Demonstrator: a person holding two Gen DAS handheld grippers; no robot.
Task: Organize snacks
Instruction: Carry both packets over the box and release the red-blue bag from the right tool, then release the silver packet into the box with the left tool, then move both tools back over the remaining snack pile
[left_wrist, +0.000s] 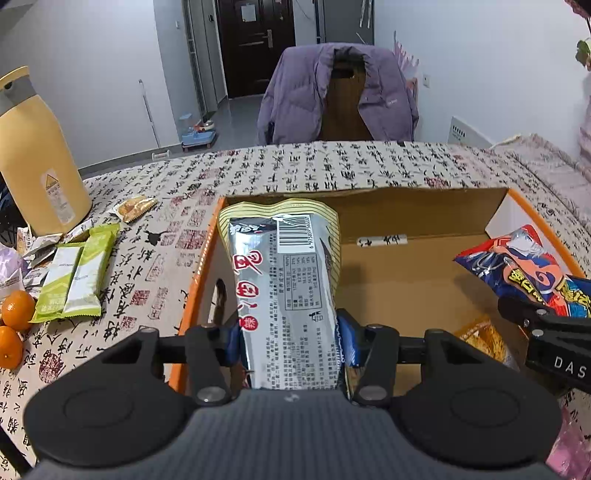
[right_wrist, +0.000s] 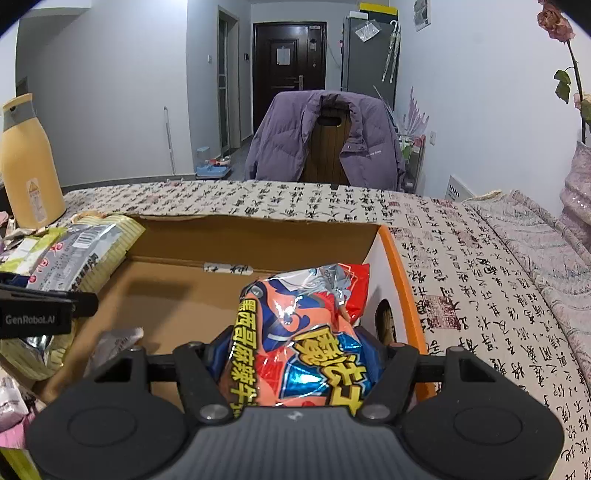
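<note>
My left gripper (left_wrist: 290, 341) is shut on a silver and yellow snack bag (left_wrist: 284, 266) and holds it over the left side of an open cardboard box with an orange rim (left_wrist: 424, 258). My right gripper (right_wrist: 295, 363) is shut on a red, orange and blue snack bag (right_wrist: 303, 332) and holds it over the right side of the same box (right_wrist: 207, 295). Each bag also shows in the other wrist view: the silver bag (right_wrist: 85, 251) and the red bag (left_wrist: 524, 266). A yellow packet (left_wrist: 480, 336) lies in the box bottom.
On the calligraphy-print tablecloth (left_wrist: 295, 166), left of the box, lie two green snack packs (left_wrist: 77, 273), a small biscuit pack (left_wrist: 135, 208), torn wrappers and two oranges (left_wrist: 16, 310). A tall yellow flask (left_wrist: 33, 158) stands far left. A chair with a purple jacket (left_wrist: 336, 96) stands behind the table.
</note>
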